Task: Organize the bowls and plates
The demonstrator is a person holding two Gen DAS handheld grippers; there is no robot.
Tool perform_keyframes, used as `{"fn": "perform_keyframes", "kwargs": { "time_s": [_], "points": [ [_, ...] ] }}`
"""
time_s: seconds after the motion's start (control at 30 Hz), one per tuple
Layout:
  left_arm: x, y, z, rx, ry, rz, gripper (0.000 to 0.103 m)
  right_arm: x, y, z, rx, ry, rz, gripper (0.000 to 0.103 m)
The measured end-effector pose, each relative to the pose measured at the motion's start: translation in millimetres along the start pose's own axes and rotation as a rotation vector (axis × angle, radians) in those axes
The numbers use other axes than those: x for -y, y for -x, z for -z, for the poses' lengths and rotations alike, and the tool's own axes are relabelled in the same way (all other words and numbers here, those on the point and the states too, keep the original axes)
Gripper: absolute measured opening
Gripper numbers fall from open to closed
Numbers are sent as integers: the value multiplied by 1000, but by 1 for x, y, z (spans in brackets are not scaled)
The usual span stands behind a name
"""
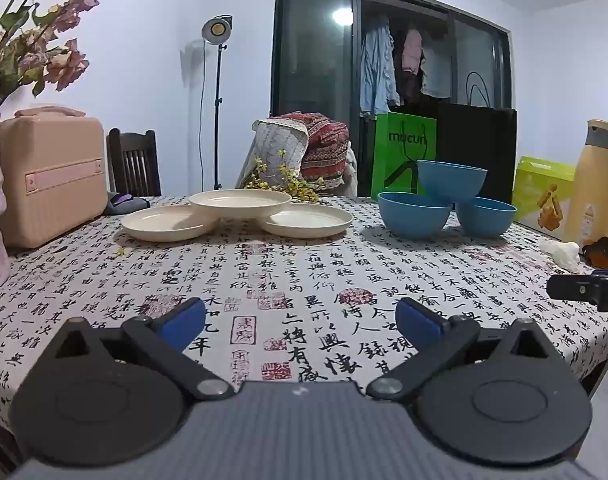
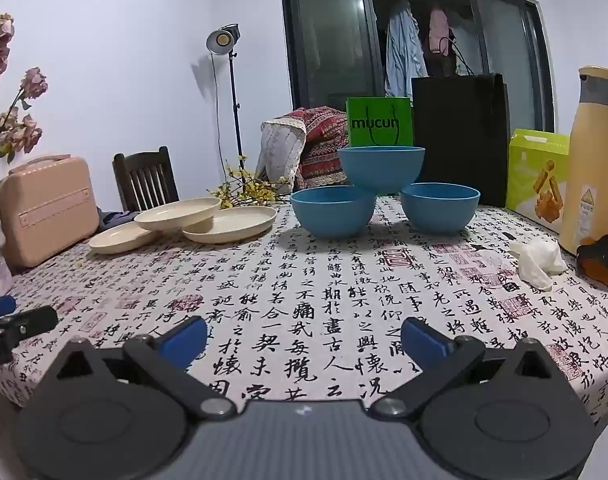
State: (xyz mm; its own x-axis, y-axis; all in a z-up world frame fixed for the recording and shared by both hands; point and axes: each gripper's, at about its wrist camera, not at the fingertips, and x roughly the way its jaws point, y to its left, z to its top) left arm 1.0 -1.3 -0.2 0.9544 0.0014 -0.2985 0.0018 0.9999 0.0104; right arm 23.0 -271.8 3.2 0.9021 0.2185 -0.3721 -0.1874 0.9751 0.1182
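Plates and bowls sit at the far side of the table (image 1: 304, 280), and nothing is gripped yet. From the left wrist view, three cream plates (image 1: 240, 200) lie far left, the top one bridging the two beneath it, and three blue bowls (image 1: 452, 178) stand far right, one perched on the rims of the other two. The left gripper (image 1: 300, 320) hovers near the table's front edge with jaws spread wide and empty, well apart from the dishes. From the right wrist view, the raised bowl (image 2: 380, 166) lies almost straight ahead, and the right gripper (image 2: 304, 338) is likewise wide open with nothing between its fingers. I judge the sound way is to lift each top piece first: pinch the perched bowl by its rim, raise it straight so the lower bowls (image 2: 332, 210) do not skid, then nest it; the upper plate (image 2: 178, 208) looks shallow and likely needs a level rim grip.
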Motion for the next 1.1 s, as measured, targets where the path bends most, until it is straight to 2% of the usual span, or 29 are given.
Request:
{"fn": "perform_keyframes", "kwargs": {
  "time_s": [0.07,0.17,0.23,0.73,1.1],
  "points": [
    [3,-1,0,-5,11,11,103,0,-1,0,-3,5,0,103],
    [-12,4,3,0,75,24,103,-2,1,-2,3,7,0,103],
    [-8,1,2,-18,49,15,103,-3,0,-1,1,10,0,103],
    [-13,-2,5,-34,78,32,103,-7,-1,-1,-13,19,-9,103],
    [-11,2,3,-28,73,15,103,-7,-1,1,-15,25,-45,103]
  ]
}}
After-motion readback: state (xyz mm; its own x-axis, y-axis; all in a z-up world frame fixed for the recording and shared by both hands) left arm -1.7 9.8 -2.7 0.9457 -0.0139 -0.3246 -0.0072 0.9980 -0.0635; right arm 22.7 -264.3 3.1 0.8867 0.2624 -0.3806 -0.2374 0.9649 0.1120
